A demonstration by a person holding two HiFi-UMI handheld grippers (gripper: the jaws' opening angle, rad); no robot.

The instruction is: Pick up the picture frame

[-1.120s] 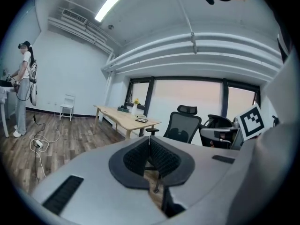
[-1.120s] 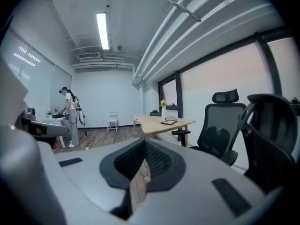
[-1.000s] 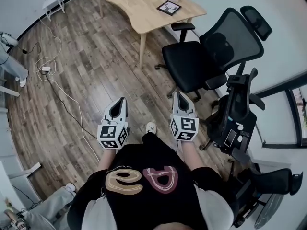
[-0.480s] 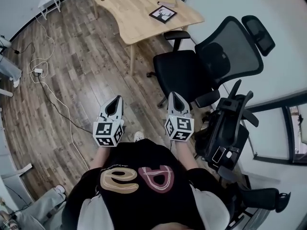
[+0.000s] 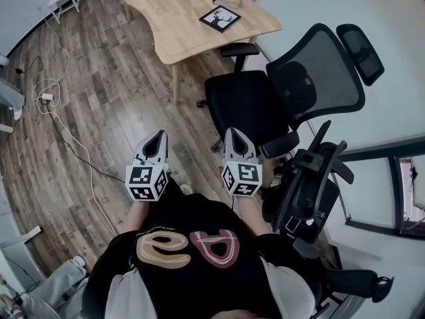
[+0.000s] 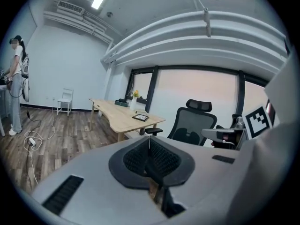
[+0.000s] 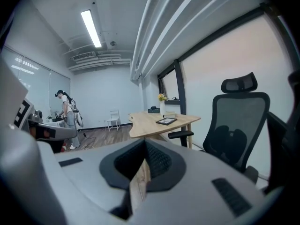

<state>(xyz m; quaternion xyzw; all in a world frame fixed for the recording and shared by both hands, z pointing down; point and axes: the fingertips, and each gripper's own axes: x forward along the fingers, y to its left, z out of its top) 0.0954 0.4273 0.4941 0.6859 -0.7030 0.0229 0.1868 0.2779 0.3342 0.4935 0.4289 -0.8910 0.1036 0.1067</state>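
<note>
The picture frame [image 5: 220,18], black with a white picture, lies flat near the right corner of the wooden table [image 5: 166,18] far ahead. It shows small in the left gripper view [image 6: 140,117] and in the right gripper view [image 7: 166,121]. My left gripper [image 5: 157,138] and right gripper [image 5: 233,133] are held side by side in front of my body, over the wood floor, both pointing toward the table. Both are shut with nothing in them; the left gripper [image 6: 149,137] and the right gripper [image 7: 144,140] show their pads together. Both are well short of the frame.
A black office chair [image 5: 249,102] stands between me and the table's right end, just ahead of the right gripper. Another black chair [image 5: 312,191] is close on my right. Cables [image 5: 60,118] trail over the floor at left. A person [image 6: 16,78] stands far left.
I have walked toward the table: table, frame and chair sit lower and nearer in the head view. Both grippers came forward with me, still shut and side by side.
</note>
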